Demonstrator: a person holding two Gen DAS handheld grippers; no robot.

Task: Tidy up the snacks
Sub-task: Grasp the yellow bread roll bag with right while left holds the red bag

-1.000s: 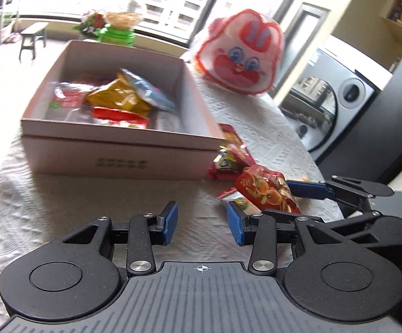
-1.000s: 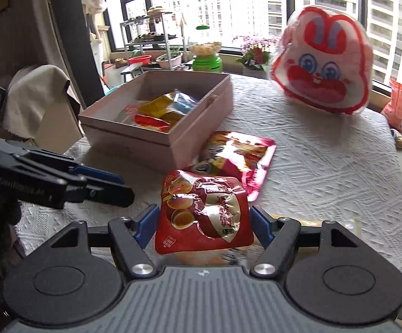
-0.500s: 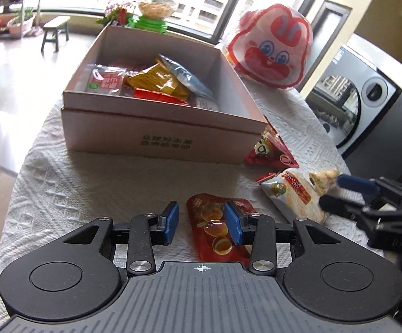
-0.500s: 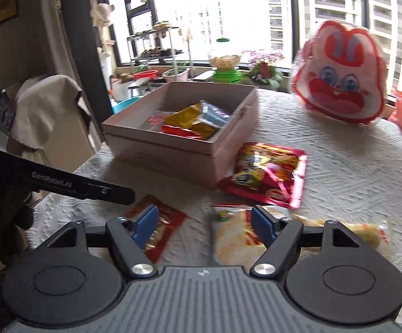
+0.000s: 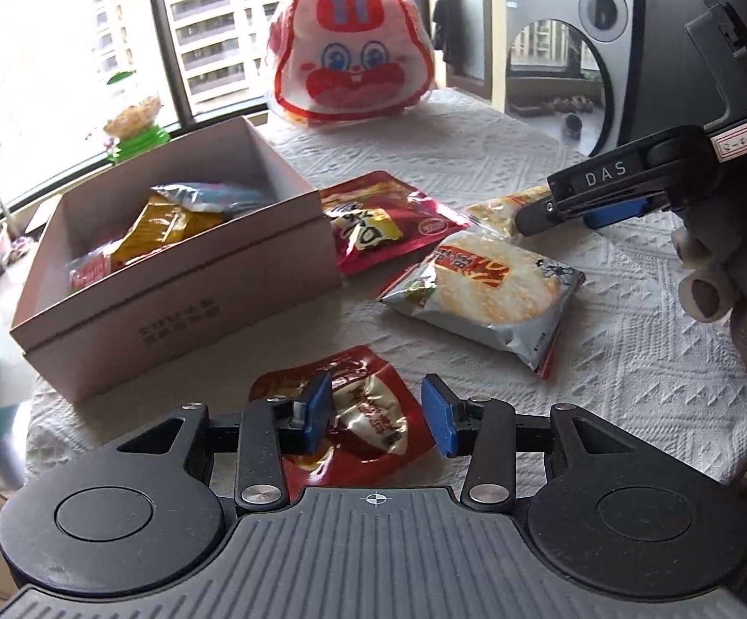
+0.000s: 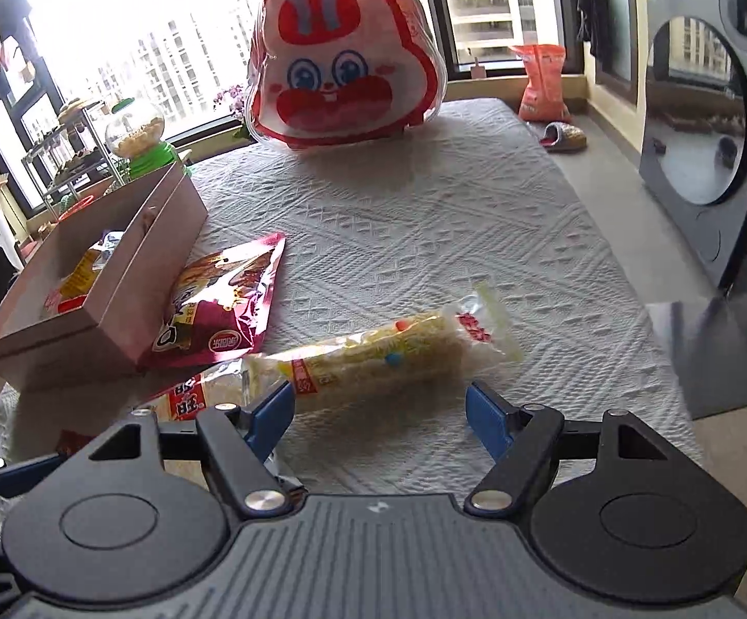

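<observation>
Ahead and to the left of the left gripper [image 5: 377, 415] sits an open cardboard box [image 5: 177, 304] holding a yellow packet [image 5: 167, 222], a blue-and-silver packet [image 5: 213, 193] and a red-labelled one [image 5: 87, 271]. Between that gripper's blue pads lies a small red snack pouch [image 5: 368, 412] flat on the desk [image 5: 605, 361]; the jaws are opening and the right pad stands clear of it. Beyond it rest a silver rice-cracker bag [image 5: 487, 294] and a larger red pouch [image 5: 384, 222] touching the box. The right gripper [image 6: 378, 415] hangs with jaws wide apart, just short of a clear-wrapped yellow snack bar [image 6: 389, 356], not touching it. At the desk's far end stands a big rabbit-face package [image 6: 342, 56] before tall windows; a white textured cloth [image 6: 399, 237] covers the surface.
</observation>
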